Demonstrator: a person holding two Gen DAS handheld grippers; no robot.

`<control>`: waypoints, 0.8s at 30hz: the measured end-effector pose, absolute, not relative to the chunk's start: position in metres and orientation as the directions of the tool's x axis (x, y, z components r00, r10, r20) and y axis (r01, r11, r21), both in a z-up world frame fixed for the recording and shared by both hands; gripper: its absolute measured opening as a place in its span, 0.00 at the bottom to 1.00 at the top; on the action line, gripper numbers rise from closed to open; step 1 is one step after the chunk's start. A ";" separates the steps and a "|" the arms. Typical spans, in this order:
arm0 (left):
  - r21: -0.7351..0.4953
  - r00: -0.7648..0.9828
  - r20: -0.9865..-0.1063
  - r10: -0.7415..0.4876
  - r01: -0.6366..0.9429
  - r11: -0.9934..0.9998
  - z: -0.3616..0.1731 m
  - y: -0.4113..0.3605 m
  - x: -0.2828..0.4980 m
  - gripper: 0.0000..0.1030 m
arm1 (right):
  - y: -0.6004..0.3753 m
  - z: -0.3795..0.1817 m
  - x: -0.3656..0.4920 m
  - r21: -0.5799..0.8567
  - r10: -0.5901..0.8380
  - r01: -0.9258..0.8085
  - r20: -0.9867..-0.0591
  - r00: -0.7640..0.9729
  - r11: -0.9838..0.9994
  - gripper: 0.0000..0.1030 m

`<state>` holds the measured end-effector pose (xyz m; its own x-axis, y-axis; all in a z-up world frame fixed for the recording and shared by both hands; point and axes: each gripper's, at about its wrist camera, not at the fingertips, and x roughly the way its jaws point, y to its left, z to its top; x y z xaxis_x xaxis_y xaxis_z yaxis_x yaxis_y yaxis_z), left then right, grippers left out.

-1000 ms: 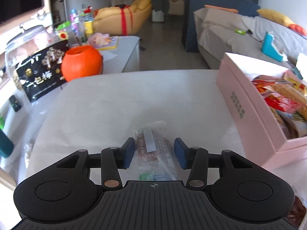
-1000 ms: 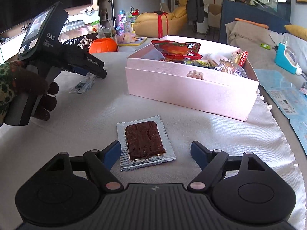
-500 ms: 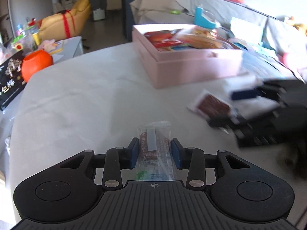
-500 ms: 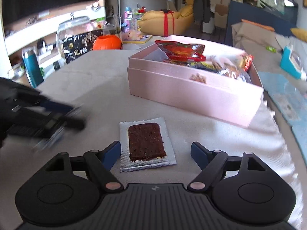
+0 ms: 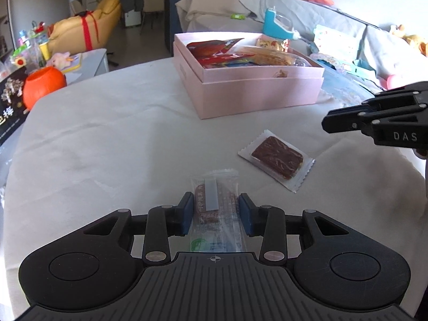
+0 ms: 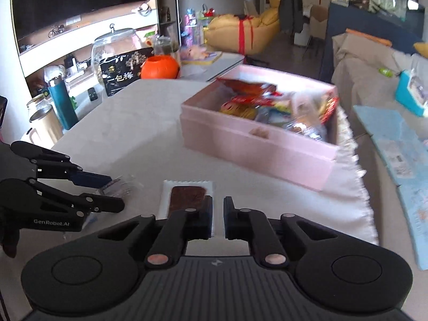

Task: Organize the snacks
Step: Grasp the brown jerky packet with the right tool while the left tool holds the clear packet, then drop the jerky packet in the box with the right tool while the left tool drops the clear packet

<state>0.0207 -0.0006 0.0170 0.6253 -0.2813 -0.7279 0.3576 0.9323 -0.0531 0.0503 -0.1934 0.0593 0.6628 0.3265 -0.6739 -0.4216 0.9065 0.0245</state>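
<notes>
My left gripper (image 5: pixel 215 214) is shut on a clear-wrapped snack packet (image 5: pixel 214 200), its blue pads pressing both sides just above the white tablecloth. It shows in the right wrist view too, where the left gripper (image 6: pixel 115 192) is at the lower left with the packet (image 6: pixel 119 187). A brown snack bar in a silver wrapper (image 5: pixel 278 157) lies flat on the cloth; in the right wrist view the bar (image 6: pixel 187 198) sits just beyond the fingers. My right gripper (image 6: pixel 218 219) hovers above it, shut and empty. The open pink box (image 5: pixel 254 96), full of snacks, stands beyond.
The pink box (image 6: pixel 254 147) sits near the table's right edge, with blue mats (image 6: pixel 401 160) beside it. An orange pumpkin pot (image 6: pixel 160 67), a black bag (image 6: pixel 123 72), a glass jar (image 6: pixel 117 40) and a teal bottle (image 6: pixel 62 104) stand off the table's far left.
My left gripper closed on the clear packet and swung round towards the pink box. My right gripper's jaws shut empty and rose off the brown bar, which stays on the cloth.
</notes>
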 end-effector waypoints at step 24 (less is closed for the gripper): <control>-0.039 0.655 -0.710 -0.260 0.332 0.943 0.012 -0.007 0.017 0.43 | -0.144 0.025 0.064 0.022 0.335 -0.454 -0.708 0.622 0.891 0.37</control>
